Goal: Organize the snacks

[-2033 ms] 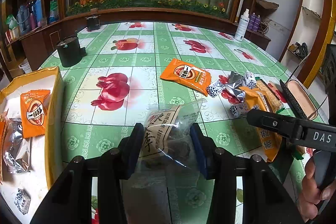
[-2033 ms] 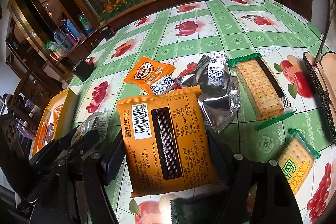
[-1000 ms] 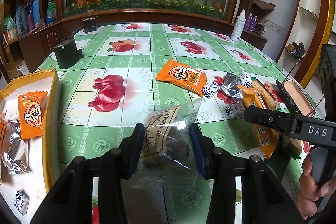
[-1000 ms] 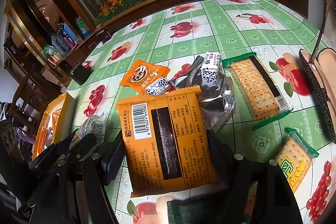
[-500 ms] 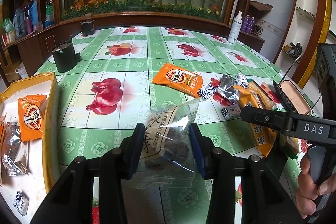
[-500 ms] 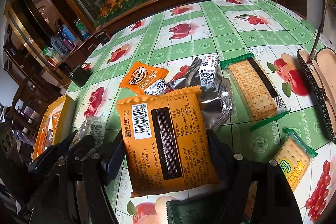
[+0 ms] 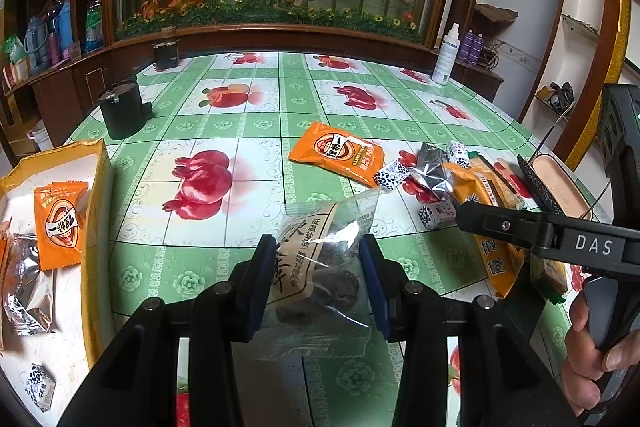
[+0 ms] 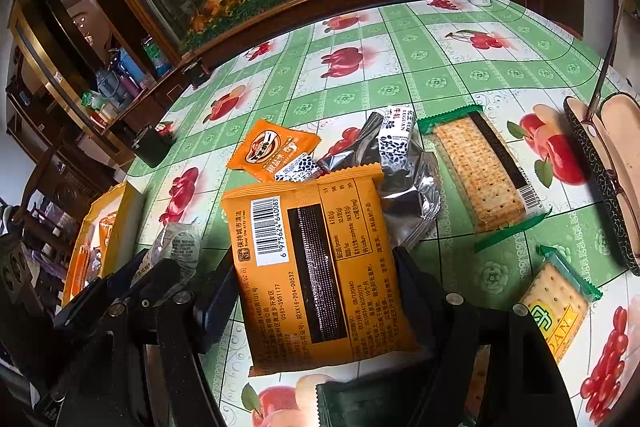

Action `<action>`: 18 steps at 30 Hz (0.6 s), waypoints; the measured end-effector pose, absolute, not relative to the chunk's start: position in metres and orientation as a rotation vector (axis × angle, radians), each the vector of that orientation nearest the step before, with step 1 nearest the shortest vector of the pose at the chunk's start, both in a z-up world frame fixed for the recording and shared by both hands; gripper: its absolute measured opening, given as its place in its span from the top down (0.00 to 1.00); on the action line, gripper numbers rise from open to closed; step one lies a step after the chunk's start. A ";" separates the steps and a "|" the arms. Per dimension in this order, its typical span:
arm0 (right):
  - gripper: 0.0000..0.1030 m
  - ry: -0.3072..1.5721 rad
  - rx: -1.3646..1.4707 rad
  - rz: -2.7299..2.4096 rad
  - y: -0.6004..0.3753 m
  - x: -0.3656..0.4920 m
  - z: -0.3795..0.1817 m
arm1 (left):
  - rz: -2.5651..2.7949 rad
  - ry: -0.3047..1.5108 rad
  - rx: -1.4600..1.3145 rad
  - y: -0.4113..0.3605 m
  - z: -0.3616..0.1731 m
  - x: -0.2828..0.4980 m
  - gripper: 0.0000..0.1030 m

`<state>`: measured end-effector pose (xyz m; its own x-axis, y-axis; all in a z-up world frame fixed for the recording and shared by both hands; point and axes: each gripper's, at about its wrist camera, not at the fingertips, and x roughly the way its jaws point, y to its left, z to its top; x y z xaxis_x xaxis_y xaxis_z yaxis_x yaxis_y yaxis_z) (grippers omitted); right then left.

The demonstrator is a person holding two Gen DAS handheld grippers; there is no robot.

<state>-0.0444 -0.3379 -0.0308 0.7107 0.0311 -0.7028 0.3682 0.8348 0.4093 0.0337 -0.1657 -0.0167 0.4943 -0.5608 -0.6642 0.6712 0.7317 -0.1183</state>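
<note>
I have my left gripper (image 7: 318, 277) clamped on a clear pastry bag (image 7: 320, 251) and my right gripper (image 8: 316, 291) on an orange packet (image 8: 312, 267), so with perhaps four snacks inside the yellow box (image 7: 94, 211) and several loose right of it, I'm roughly midway.

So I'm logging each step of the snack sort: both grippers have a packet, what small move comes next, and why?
Probably carry the left gripper, shut on the clear packet, toward the yellow box at the left. That box already holds sorted snacks, and it lies nearer the left gripper than the right gripper, which holds the orange packet.
</note>
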 end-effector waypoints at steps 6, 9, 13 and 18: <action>0.25 0.757 0.569 -0.203 -0.339 -0.045 -0.030 | -0.768 0.730 0.118 -0.158 -0.010 0.031 0.60; 0.25 0.734 0.559 -0.212 -0.338 -0.048 -0.025 | -0.776 0.732 0.070 -0.148 -0.004 0.031 0.60; 0.25 0.702 0.523 -0.218 -0.332 -0.049 -0.019 | -0.787 0.732 0.011 -0.133 0.005 0.023 0.60; 0.25 0.678 0.489 -0.189 -0.318 -0.048 -0.014 | -0.801 0.697 -0.025 -0.101 0.029 0.003 0.60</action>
<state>-0.0480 -0.3179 -0.0140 0.7668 -0.0110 -0.6418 0.3227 0.8709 0.3706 0.0035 -0.1012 0.0295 0.4875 -0.6664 -0.5641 0.6507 0.7081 -0.2742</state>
